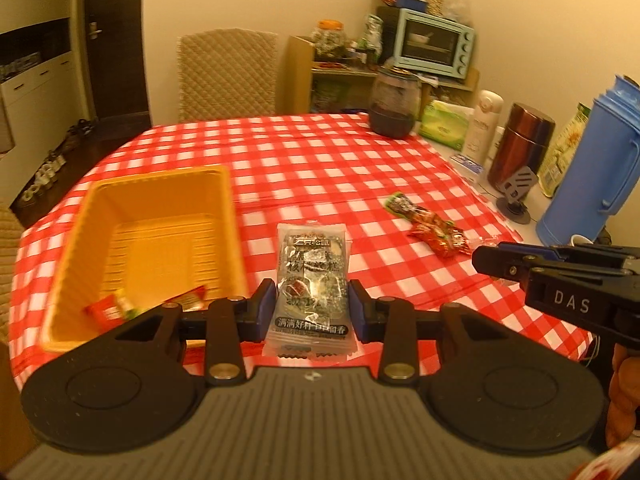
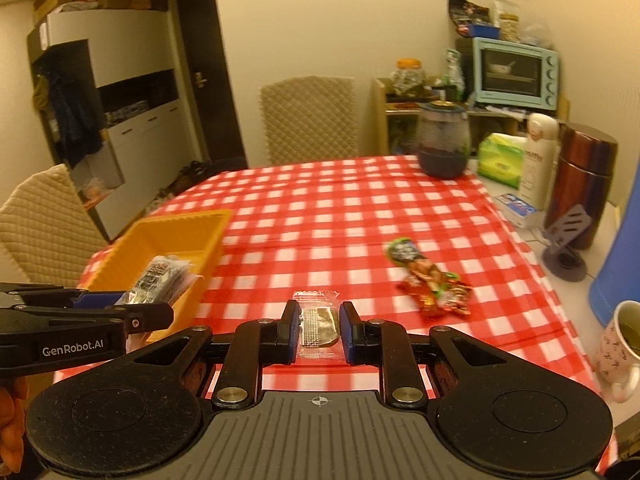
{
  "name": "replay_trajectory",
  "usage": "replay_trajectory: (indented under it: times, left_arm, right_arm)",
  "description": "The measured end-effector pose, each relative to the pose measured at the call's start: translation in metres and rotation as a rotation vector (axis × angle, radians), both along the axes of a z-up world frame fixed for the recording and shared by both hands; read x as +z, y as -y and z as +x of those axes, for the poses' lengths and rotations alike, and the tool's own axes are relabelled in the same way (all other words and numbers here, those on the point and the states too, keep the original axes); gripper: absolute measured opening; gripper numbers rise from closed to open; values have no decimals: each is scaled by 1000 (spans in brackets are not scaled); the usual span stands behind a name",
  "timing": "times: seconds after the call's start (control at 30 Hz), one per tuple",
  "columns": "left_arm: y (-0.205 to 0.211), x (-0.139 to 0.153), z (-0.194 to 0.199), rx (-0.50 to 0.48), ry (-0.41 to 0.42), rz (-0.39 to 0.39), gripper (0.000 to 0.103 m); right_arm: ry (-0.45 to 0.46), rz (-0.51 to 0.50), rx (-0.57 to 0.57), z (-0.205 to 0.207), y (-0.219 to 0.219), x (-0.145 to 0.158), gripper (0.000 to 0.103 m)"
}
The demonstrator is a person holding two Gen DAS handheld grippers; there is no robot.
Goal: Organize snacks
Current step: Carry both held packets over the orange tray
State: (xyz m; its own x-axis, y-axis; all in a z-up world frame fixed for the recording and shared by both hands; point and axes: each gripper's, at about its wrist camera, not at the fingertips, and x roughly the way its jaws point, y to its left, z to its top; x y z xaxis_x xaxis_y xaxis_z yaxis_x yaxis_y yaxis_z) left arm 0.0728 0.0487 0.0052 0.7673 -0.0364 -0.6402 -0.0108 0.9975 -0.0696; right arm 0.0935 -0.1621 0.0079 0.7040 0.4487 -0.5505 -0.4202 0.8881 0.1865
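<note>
My left gripper [image 1: 313,304] is shut on a grey-black snack packet [image 1: 312,280] and holds it above the table, just right of the yellow basket [image 1: 100,208]. The basket holds red snack packets [image 1: 112,310]. My right gripper [image 2: 319,330] is shut on a small clear packet [image 2: 317,326] with a brownish snack inside, above the cloth. A red and green snack packet [image 2: 428,280] lies on the table to the right; it also shows in the left wrist view [image 1: 428,226]. In the right wrist view the left gripper [image 2: 120,312] holds its packet [image 2: 160,278] by the basket [image 2: 192,232].
The table has a red-checked cloth [image 2: 340,216]. At its right edge stand a dark jar [image 2: 443,140], tissue pack [image 2: 502,160], white bottle [image 2: 538,160], brown flask [image 2: 580,188], blue jug [image 1: 592,168] and a mug [image 2: 622,344]. Chairs [image 2: 308,120] stand at the far and left sides.
</note>
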Motion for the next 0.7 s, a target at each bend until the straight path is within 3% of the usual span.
replay_trajectory:
  times: [0.7]
  left_arm:
    - [-93,14,-56,170,13,9,35]
  right_arm:
    - [15,-12,179,-20,-101,8,22]
